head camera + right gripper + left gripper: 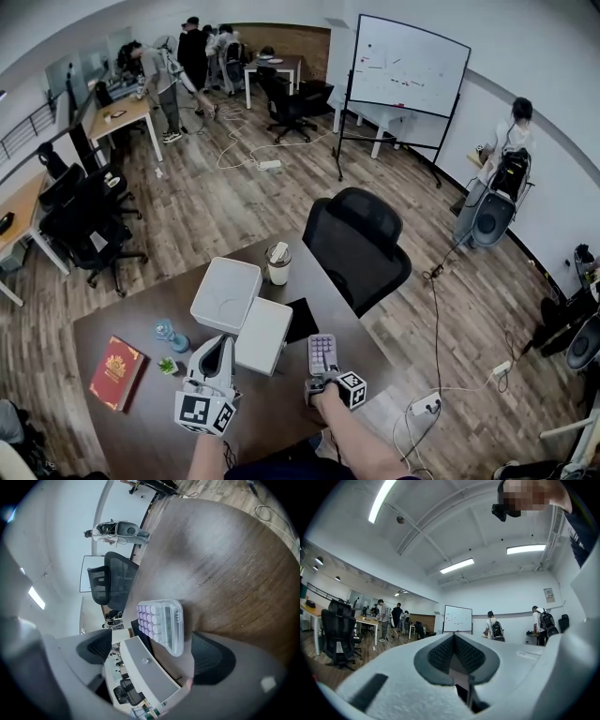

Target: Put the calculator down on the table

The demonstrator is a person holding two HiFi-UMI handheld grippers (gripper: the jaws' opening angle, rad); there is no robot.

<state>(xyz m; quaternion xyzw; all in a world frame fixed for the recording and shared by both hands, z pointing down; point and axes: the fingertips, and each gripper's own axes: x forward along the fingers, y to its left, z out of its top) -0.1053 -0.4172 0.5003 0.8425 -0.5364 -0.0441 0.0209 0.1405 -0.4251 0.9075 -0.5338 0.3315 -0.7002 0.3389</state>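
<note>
Office desk, mid-task: the table [141,309] carries the scene, with a chair [356,246] pushed up to its far side and two white boxes set together at its middle. The calculator [159,623] already lies on the wood, keys up and seemingly flat, just beside the near box [264,335] and not far from the table's right edge.

The right gripper [321,377] hangs over the calculator's near end, tilted down, its jaws spread wide to either side. Neither pad touches the calculator, so it holds nothing. The left gripper [217,349] is level over the table to the left, jaws together and empty, taking no part.

The putting-down looks done; the risk now lies in the retreat. The biggest danger is the edge: a jaw that clips the calculator on the way back could drag it along, and a hard enough pull might take it off the wood to the floor. A lesser one is the near box, which sits close to the right gripper's left jaw; a sideways swing could knock it and shove it into the calculator. Smallest of all, a pad catching the clear casing could spin the calculator askew where it lies. A straight lift, jaws kept wide, would likely avoid all three.
</note>
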